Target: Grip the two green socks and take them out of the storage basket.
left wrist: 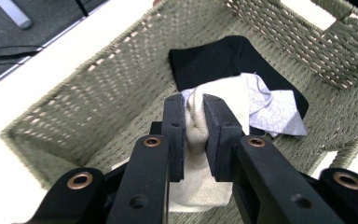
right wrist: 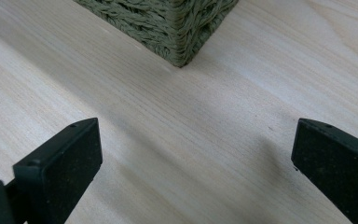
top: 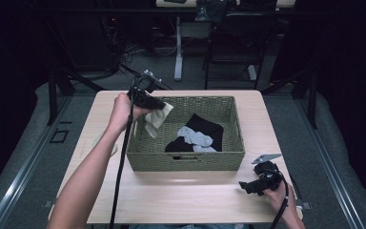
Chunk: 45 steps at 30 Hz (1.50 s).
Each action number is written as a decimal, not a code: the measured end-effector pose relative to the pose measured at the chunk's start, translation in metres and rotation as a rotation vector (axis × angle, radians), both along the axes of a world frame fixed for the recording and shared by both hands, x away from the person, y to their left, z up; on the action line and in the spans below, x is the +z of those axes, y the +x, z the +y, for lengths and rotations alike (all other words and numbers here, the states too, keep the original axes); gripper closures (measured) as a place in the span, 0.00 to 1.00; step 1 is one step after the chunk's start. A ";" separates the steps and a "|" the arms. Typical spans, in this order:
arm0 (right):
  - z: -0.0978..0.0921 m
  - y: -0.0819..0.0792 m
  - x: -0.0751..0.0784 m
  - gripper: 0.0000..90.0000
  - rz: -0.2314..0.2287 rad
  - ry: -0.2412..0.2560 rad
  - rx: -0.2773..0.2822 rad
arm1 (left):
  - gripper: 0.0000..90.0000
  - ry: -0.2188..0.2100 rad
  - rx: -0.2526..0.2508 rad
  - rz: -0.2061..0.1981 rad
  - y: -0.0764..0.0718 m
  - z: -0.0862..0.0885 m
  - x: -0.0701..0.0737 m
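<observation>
Fingers (left wrist: 219, 135) of left gripper (left wrist: 194, 135) pinch cream sock (left wrist: 223, 100) over basket (top: 186, 160); thin bite may slip; right gripper (right wrist: 193, 154) spread, idle.

One basket (top: 186, 160), one cream sock (top: 158, 118), perhaps two black socks (top: 205, 125), one grey (top: 195, 137).

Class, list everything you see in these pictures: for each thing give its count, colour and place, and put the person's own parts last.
Woven wicker basket: one, olive green, middle of table.
Light wooden table: one, pale wood, under the basket.
Cream knitted sock: one, cream, hanging from the left gripper over the basket's left end.
Black garments: a pile, count unclear, black, on the basket floor.
Grey sock: one or two, light grey, on top of the black garments.
Dark chair: one, black, on the floor beyond the table.
Left gripper: one, black, shut on the cream sock.
Right gripper: one, black, open, low over the table's near right corner.
</observation>
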State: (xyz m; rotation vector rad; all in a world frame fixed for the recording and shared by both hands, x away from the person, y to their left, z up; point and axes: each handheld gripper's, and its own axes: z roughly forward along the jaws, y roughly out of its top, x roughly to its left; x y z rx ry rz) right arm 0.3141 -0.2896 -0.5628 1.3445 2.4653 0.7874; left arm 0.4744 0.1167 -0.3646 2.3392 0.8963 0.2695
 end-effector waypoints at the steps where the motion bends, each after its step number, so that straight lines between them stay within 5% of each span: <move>1: 0.000 0.000 0.000 0.01 -0.003 -0.006 -0.002 | 0.89 -0.001 0.008 -0.008 -0.001 0.002 0.004; 16: 0.000 0.000 -0.001 0.01 -0.001 0.003 -0.005 | 0.89 -0.020 0.080 -0.078 -0.016 0.051 0.046; 25: 0.001 0.000 -0.001 0.01 0.001 0.001 -0.006 | 0.89 -0.019 0.168 -0.092 -0.025 0.094 0.047; 32: -0.001 0.000 -0.001 0.01 -0.001 0.003 -0.012 | 0.89 0.013 0.242 -0.080 -0.027 0.124 0.033; 45: 0.001 0.000 -0.002 0.01 0.003 0.003 -0.014 | 0.89 0.053 0.373 0.001 -0.020 0.164 -0.031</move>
